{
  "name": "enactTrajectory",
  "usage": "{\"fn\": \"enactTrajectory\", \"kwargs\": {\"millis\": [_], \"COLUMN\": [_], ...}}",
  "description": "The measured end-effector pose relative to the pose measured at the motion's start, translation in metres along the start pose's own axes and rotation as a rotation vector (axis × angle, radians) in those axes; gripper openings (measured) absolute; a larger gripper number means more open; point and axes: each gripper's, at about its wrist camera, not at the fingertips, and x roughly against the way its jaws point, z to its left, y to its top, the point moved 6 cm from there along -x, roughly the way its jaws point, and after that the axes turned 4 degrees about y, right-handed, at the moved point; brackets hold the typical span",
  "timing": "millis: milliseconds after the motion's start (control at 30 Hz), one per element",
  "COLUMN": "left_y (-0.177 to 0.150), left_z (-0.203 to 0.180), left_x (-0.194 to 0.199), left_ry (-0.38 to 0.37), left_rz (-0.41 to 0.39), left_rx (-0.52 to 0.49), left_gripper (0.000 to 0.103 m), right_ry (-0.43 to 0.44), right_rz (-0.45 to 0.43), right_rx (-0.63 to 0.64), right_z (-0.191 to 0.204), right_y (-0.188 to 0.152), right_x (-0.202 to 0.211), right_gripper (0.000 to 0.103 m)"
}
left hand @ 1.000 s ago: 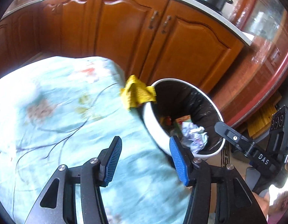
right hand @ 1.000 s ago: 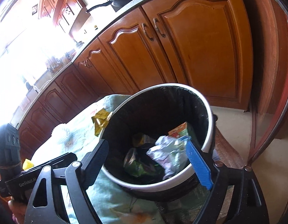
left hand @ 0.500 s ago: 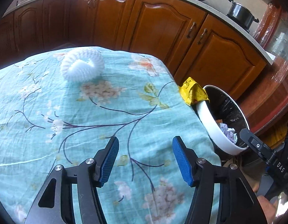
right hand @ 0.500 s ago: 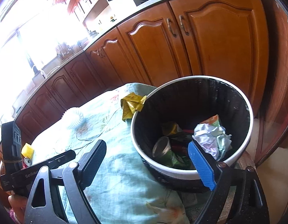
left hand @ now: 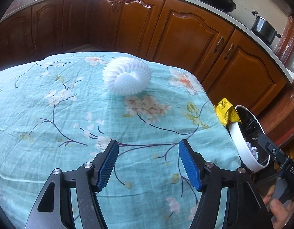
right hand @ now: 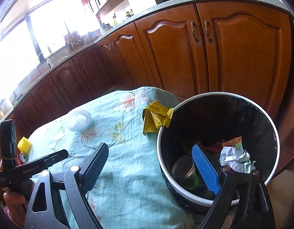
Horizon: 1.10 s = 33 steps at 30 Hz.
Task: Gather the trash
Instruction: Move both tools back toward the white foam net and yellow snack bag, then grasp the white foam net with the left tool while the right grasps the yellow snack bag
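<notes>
The left hand-held gripper hangs over the worktop, which is covered by a teal flowered cloth. Its jaws have just been opening and stand well apart with nothing between them, only bare cloth below. Ahead of it, well apart and slightly to its left, a white foam fruit net lies near the far edge of the worktop, with open cloth all the way between. To its right and ahead, a crumpled yellow wrapper sits at the worktop's right edge, touching the rim of the trash bin that stands just beside that edge.

The right hand-held gripper is spread wide and holds nothing. Its left finger is over the cloth, its right finger over the bin's mouth, so the bin rim lies between them. Inside the bin are crumpled paper, a jar and other scraps. Far to this gripper's left, by the worktop's near-left edge, stand a yellow foam net and a can, just beside the left tool's body.
</notes>
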Motion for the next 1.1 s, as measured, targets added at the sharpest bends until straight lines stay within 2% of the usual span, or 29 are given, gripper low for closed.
{"fn": "enactTrajectory", "kwargs": {"millis": [533, 733, 800, 833, 867, 900, 933, 967, 1033, 1100], "left_y": [0.063, 0.080, 0.082, 0.082, 0.082, 0.081, 0.079, 0.077, 0.074, 0.071], "left_z": [0.038, 0.043, 0.042, 0.043, 0.043, 0.042, 0.041, 0.040, 0.038, 0.035], "left_x": [-0.036, -0.064, -0.072, -0.076, -0.078, -0.081, -0.084, -0.087, -0.085, -0.079], "left_ry": [0.090, 0.102, 0.101, 0.107, 0.111, 0.110, 0.106, 0.098, 0.106, 0.104], "left_rz": [-0.026, -0.011, -0.009, -0.008, -0.009, -0.005, 0.006, 0.015, 0.003, -0.003], "left_rx": [0.020, 0.012, 0.007, 0.002, -0.003, -0.009, -0.016, -0.020, -0.031, -0.039], "left_gripper": [0.066, 0.066, 0.065, 0.063, 0.055, 0.049, 0.036, 0.028, 0.024, 0.012], "right_ry": [-0.064, -0.109, -0.131, -0.143, -0.145, -0.141, -0.145, -0.151, -0.136, -0.132], "right_rz": [0.057, 0.105, 0.116, 0.116, 0.122, 0.122, 0.118, 0.115, 0.109, 0.104], "right_rx": [0.156, 0.226, 0.248, 0.260, 0.263, 0.263, 0.271, 0.280, 0.278, 0.277], "right_z": [0.010, 0.010, 0.009, 0.009, 0.009, 0.010, 0.010, 0.011, 0.014, 0.017], "right_y": [0.038, 0.038, 0.036, 0.036, 0.036, 0.035, 0.035, 0.035, 0.034, 0.034], "right_x": [-0.061, -0.085, -0.091, -0.092, -0.093, -0.093, -0.092, -0.091, -0.088, -0.085], "right_gripper": [0.088, 0.070, 0.055, 0.049, 0.035, 0.034, 0.031, 0.027, 0.023, 0.017]}}
